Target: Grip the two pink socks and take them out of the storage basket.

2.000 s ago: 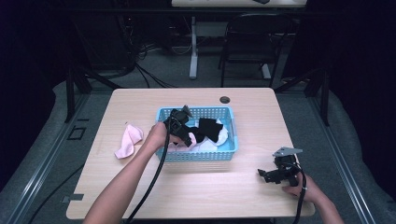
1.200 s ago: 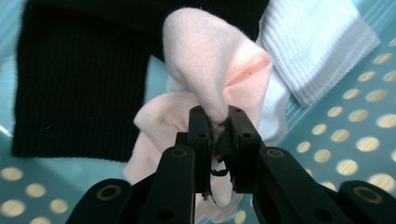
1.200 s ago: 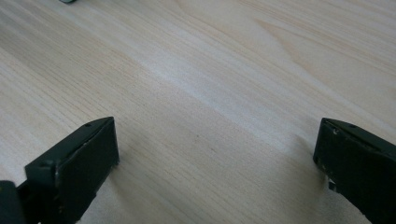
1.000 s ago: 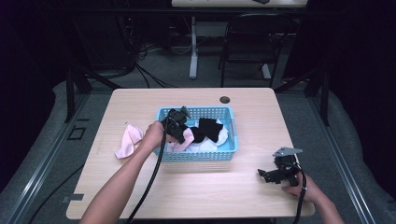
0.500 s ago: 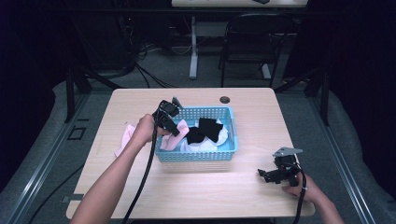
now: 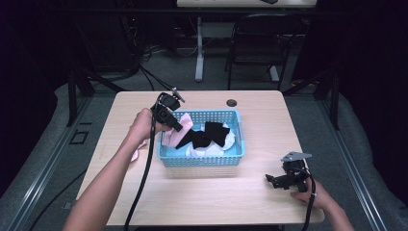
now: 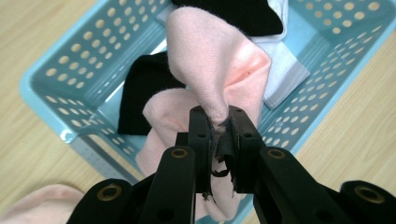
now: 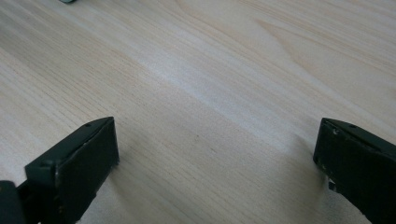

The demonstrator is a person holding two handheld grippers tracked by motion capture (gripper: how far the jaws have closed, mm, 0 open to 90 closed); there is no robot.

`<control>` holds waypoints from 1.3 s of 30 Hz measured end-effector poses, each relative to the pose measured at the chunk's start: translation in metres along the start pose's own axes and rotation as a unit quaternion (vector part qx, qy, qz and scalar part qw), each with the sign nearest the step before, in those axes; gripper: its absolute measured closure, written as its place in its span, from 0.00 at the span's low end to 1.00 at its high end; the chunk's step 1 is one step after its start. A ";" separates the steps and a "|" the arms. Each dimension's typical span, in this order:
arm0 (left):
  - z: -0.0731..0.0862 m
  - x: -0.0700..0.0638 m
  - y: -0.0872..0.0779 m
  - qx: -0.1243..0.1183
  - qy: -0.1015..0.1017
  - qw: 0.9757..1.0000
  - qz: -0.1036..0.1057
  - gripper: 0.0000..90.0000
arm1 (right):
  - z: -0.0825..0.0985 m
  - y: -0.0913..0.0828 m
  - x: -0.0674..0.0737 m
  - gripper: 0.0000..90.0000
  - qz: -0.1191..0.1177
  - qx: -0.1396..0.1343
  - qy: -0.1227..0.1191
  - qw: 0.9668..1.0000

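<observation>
Right gripper (image 6: 279, 181) idles wide open on the table (image 6: 211, 197) at five o'clock. Beyond it, left gripper (image 7: 218, 122) pinches a pink sock (image 7: 219, 70) tight above the blue basket's (image 6: 202, 159) nine o'clock end. Mid-extraction, I'd say; next, carry it clear to the other pink sock (image 7: 35, 203) outside.

Bystanders around the desk

A dark chair (image 6: 257, 45) stands beyond the light wooden desk (image 6: 202, 197), cables (image 6: 144, 67) trail over the grey floor (image 6: 48, 144), and a small round black grommet (image 6: 232, 103) sits near the desk's far edge.
</observation>
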State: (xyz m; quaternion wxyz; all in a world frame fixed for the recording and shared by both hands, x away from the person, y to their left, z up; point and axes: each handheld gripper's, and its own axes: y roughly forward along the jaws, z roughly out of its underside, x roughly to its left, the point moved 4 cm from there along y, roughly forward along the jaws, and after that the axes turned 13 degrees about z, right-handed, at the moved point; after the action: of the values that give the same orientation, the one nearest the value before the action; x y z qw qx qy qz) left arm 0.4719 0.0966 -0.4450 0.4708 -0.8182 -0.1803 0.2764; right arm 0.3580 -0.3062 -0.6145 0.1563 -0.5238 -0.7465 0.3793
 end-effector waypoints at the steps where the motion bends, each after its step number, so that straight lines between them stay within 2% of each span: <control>1: 0.000 0.000 -0.004 -0.003 0.001 1.000 -0.001 0.91 | 0.000 0.000 0.000 0.00 0.000 0.000 0.000 1.000; 7: 0.007 0.001 -0.028 -0.016 0.003 1.000 -0.015 0.91 | 0.000 0.000 0.000 0.00 0.000 0.000 0.000 1.000; 11: 0.016 0.005 -0.044 -0.022 -0.005 0.999 -0.026 0.91 | 0.000 0.000 0.000 0.00 0.000 0.000 0.000 1.000; 16: 0.034 0.014 -0.062 -0.031 -0.015 0.999 -0.040 0.90 | 0.000 0.000 0.000 0.00 0.000 0.001 0.000 1.000; 21: 0.057 0.026 -0.072 -0.035 -0.035 0.998 -0.047 0.90 | 0.000 0.000 0.000 0.00 0.000 0.000 0.000 1.000; 22: 0.065 0.030 -0.074 -0.036 -0.044 0.997 -0.049 0.90 | 0.000 0.000 0.000 0.00 0.000 0.000 0.000 1.000; 26: 0.086 0.043 -0.074 -0.035 -0.068 0.996 -0.052 0.90 | 0.000 0.000 0.000 0.00 0.000 0.001 0.000 1.000; 31: 0.113 0.060 -0.066 -0.027 -0.097 0.994 -0.051 0.90 | 0.000 0.000 0.000 0.00 0.000 0.001 0.000 1.000; 35: 0.137 0.076 -0.052 -0.017 -0.126 0.991 -0.049 0.90 | 0.000 0.000 0.000 0.00 0.000 0.000 0.001 1.000; 37: 0.147 0.083 -0.043 -0.023 -0.144 0.988 -0.046 0.90 | 0.000 0.000 0.000 0.00 0.000 0.000 0.000 1.000; 39: 0.155 0.088 -0.036 -0.019 -0.153 0.987 -0.045 0.89 | 0.000 0.000 0.000 0.00 0.000 0.000 0.001 1.000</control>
State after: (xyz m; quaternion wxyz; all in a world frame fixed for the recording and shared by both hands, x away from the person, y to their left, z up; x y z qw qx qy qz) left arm 0.4431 0.2669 -0.5008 0.4342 -0.7662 -0.2919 0.3731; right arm 0.3579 -0.3061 -0.6145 0.1567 -0.5243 -0.7461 0.3794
